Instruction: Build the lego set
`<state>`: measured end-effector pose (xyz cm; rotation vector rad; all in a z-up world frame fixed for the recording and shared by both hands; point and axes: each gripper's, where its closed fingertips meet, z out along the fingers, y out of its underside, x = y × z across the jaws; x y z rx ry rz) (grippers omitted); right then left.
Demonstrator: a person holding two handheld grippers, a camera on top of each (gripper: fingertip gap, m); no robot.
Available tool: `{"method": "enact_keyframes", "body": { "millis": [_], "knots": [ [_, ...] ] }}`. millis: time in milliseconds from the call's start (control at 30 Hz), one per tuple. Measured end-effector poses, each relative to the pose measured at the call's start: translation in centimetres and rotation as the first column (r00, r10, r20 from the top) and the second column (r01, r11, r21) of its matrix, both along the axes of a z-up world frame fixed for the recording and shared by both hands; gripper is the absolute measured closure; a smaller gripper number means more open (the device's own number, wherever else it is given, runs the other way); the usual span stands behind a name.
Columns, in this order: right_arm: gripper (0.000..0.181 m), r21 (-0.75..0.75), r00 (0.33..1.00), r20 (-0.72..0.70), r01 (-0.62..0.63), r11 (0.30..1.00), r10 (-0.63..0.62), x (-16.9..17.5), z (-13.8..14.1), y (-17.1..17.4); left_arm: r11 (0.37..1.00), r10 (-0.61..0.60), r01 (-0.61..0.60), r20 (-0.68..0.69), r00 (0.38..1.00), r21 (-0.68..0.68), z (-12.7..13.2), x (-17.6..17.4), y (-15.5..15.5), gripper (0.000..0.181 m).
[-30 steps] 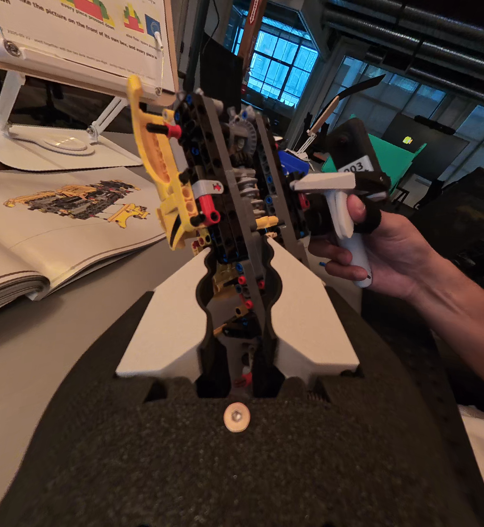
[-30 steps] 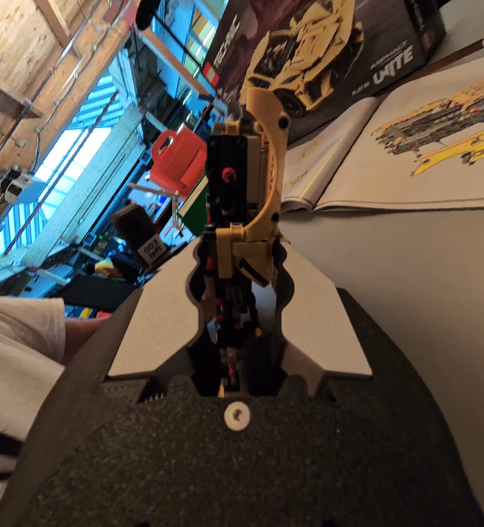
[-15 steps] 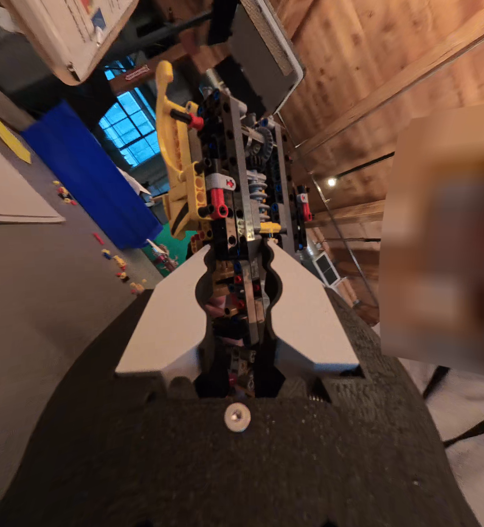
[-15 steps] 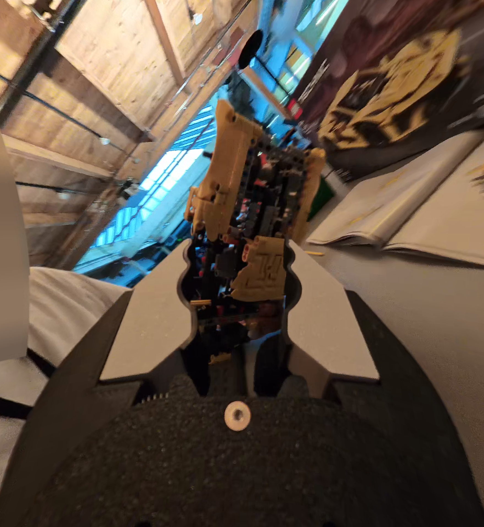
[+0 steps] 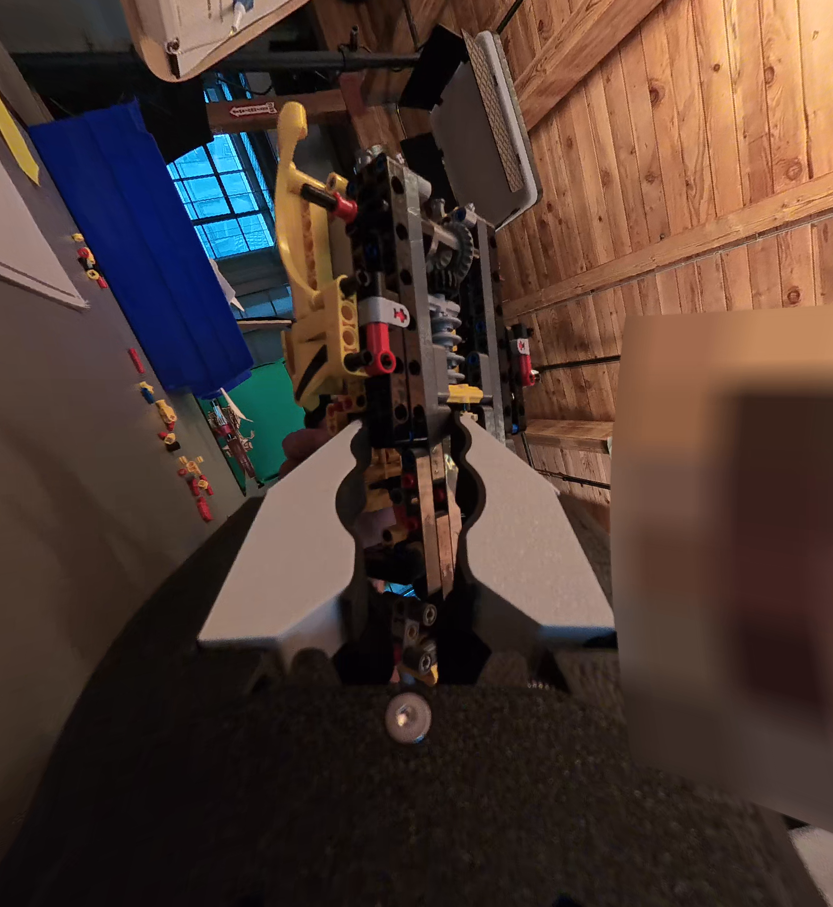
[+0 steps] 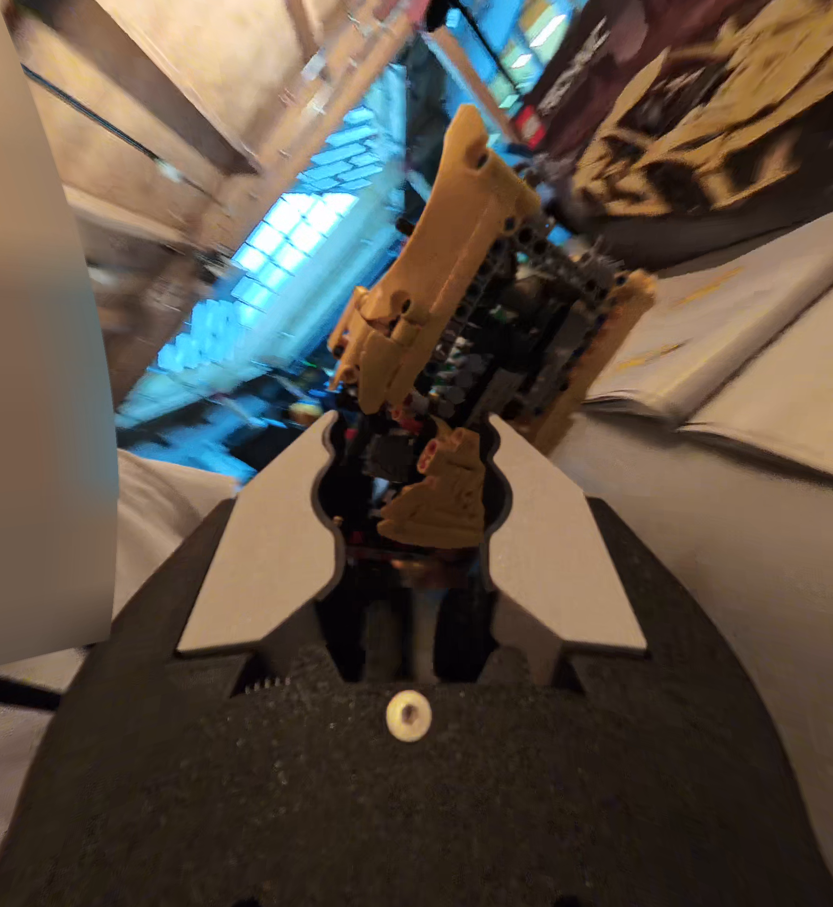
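Observation:
The lego model (image 5: 404, 314), a long black and grey frame with gears and yellow panels, stands upright between the fingers of my left gripper (image 5: 407, 427), which is shut on its lower part. In the right wrist view the same model (image 6: 478, 314) shows its yellow side panels. My right gripper (image 6: 412, 422) has its jaws closed in around the model's lower end. A yellow panel (image 6: 439, 505) lies against the right finger (image 6: 542, 530). That view is blurred by motion.
Loose small lego pieces (image 5: 184, 451) lie in a row on the grey table (image 5: 51, 441), beside a blue bin (image 5: 135, 235). The open instruction book (image 6: 748, 373) and the set's box (image 6: 699, 113) lie to the right. A person's white sleeve (image 6: 169, 495) is at the left. Across from one pair of fingers to the other is roughly 7 centimetres.
The model has been lifted and turned, so the left view now faces the wooden wall. The right gripper's jaws widened around the model, then narrowed again on a broader side.

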<state>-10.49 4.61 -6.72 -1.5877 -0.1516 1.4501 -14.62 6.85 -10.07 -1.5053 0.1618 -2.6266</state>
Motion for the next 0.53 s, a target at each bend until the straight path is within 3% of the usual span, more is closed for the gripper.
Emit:
{"method": "enact_keyframes", "body": {
  "millis": [100, 200, 300, 367, 533],
  "knots": [
    [0.121, -0.013, 0.967, -0.240, -0.091, 0.996, 0.085, 0.0, 1.3, -0.2, 1.000, -0.005, 0.005, 0.006, 1.000, -0.012, 0.0, 0.0, 0.0, 0.150],
    [0.108, -0.095, 0.953, -0.289, -0.124, 0.988, 0.092, -0.1, 0.6, 0.3, 1.000, -0.015, 0.015, 0.021, 1.000, 0.014, 0.3, -0.2, -0.2, 0.150],
    [0.098, -0.147, 0.912, -0.379, -0.229, 0.962, 0.159, -0.6, 0.9, -0.1, 0.987, -0.021, 0.018, 0.012, 1.000, 0.159, 1.1, -0.3, -1.1, 0.150],
    [0.090, -0.170, 0.917, -0.352, -0.260, 0.950, 0.188, -1.1, 0.8, -0.4, 0.973, -0.029, 0.031, -0.015, 0.999, 0.228, 1.1, -0.1, -1.9, 0.150],
    [0.081, -0.152, 0.929, -0.315, -0.254, 0.955, 0.197, -1.6, 1.0, -0.6, 0.977, -0.055, 0.052, 0.013, 0.998, 0.208, 1.4, 0.1, -2.4, 0.150]
  ]
}}
